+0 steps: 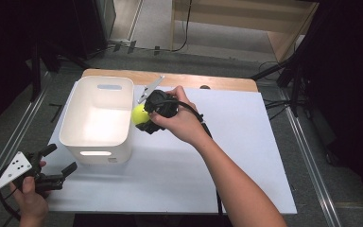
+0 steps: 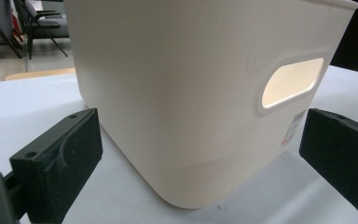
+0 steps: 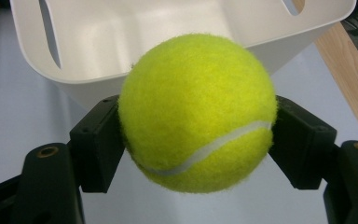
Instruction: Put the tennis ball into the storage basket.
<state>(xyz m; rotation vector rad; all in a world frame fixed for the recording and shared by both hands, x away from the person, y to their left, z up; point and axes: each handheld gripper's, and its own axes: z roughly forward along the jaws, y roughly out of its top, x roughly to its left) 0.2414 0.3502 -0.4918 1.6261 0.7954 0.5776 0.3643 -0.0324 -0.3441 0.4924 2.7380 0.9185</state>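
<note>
While your right gripper (image 3: 198, 140) clamps its fingers on the fuzzy yellow-green tennis ball (image 3: 198, 112) beside the smooth white plastic bin (image 1: 97, 118), your left gripper (image 1: 52, 177) rests with fingers apart.

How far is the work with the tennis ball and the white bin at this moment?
Done: the right tongs are shut on the tennis ball and hold it off the table, beside the white bin's right wall, near its rim. In hand: bringing the ball to the bin. Left: moving it over the opening and releasing it; the bin looks empty inside. The left tongs are open, near the bin's front corner.
</note>
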